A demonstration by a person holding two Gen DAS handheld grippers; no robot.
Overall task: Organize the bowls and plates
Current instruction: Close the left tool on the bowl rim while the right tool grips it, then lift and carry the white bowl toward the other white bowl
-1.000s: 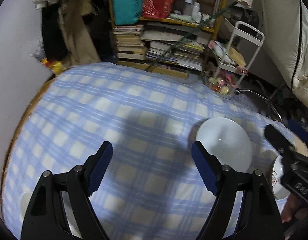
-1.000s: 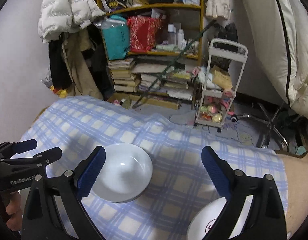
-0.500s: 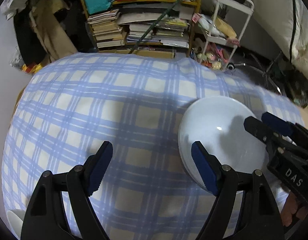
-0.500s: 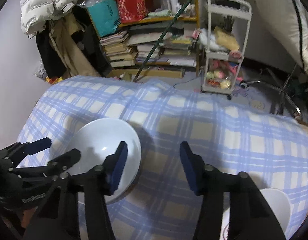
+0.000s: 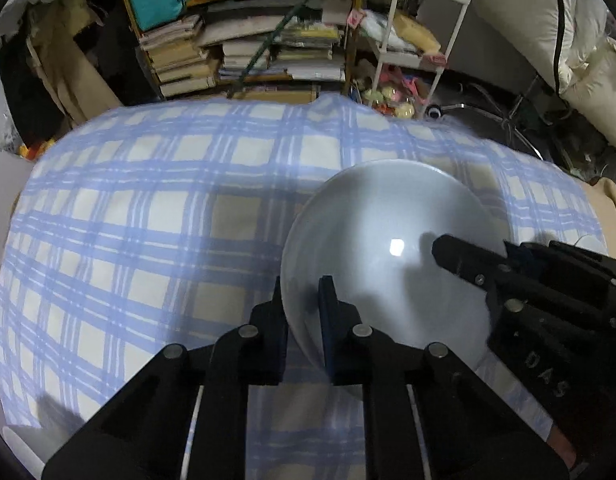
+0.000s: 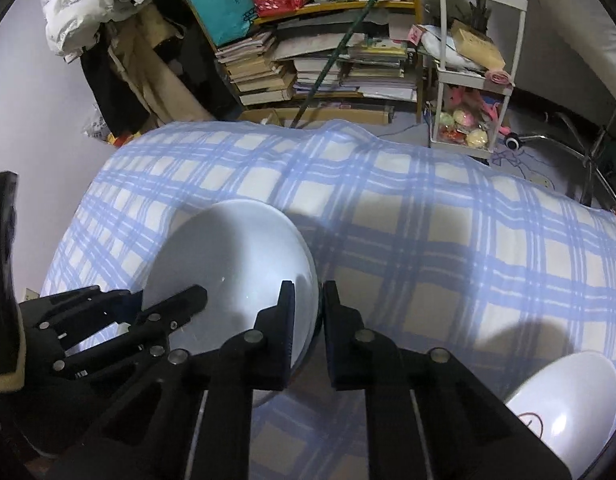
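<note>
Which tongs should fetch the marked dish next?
Right, likely: the marked dish lies just right of the right tongs. Those and the left tongs have just been closing onto the white bowl's rim.

The right gripper [image 6: 309, 300] is seen from behind, its 2 jaws having just been closing; the right-hand rim of a white bowl [image 6: 232, 256] is pinched between them. The bowl is set on a blue checked cloth [image 6: 448, 240]. The left gripper [image 6: 164, 304] is seen at the bowl's left rim. A second white bowl [image 6: 568, 404], marked in red, is seen at the lower right.
</note>
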